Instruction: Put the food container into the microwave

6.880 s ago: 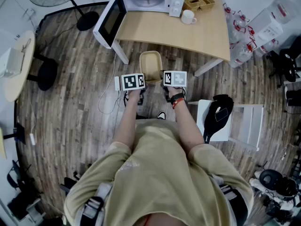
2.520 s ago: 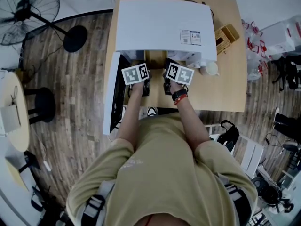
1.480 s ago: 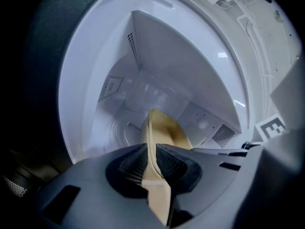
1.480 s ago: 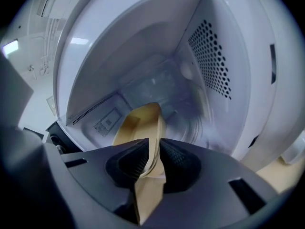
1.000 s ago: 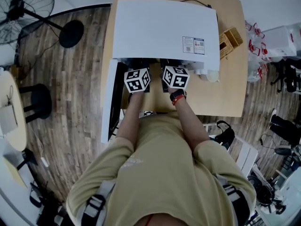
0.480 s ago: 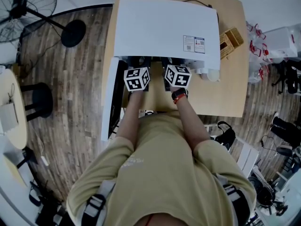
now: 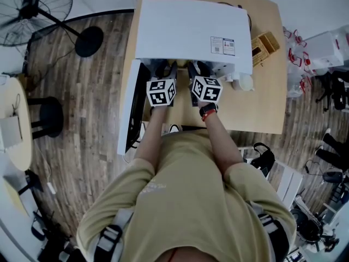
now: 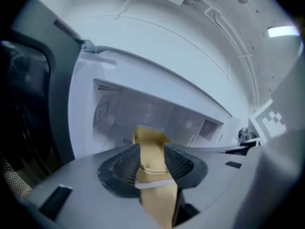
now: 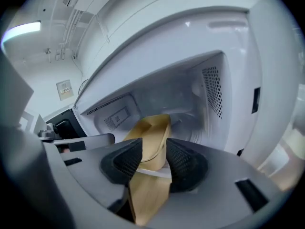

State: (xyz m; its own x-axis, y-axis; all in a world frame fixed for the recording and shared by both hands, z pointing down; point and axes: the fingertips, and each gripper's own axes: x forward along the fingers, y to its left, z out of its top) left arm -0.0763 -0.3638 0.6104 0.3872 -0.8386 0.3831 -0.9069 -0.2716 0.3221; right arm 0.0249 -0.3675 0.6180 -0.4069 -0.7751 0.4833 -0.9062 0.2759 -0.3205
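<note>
The food container (image 8: 151, 149) is a tan, shallow box held between both grippers, one on each side wall. My left gripper (image 8: 152, 162) is shut on its left wall, and the far end reaches into the cavity of the white microwave (image 8: 157, 111). My right gripper (image 9: 153, 162) is shut on the right wall of the container (image 9: 151, 135), which points into the microwave's cavity (image 9: 190, 99). In the head view both grippers, left (image 7: 161, 91) and right (image 7: 206, 88), sit at the microwave's (image 7: 191, 31) open front. The container is hidden there.
The microwave door (image 7: 130, 113) hangs open to the left, beside my left arm. The microwave stands on a wooden table (image 7: 262, 97) with a white mug (image 7: 245, 82) and a wooden box (image 7: 264, 41) to its right. A fan (image 7: 38, 4) stands on the floor, far left.
I have carried the container from in front of the table up to the microwave's opening. Over the last second both grippers have stayed almost still at the opening, still holding it.
</note>
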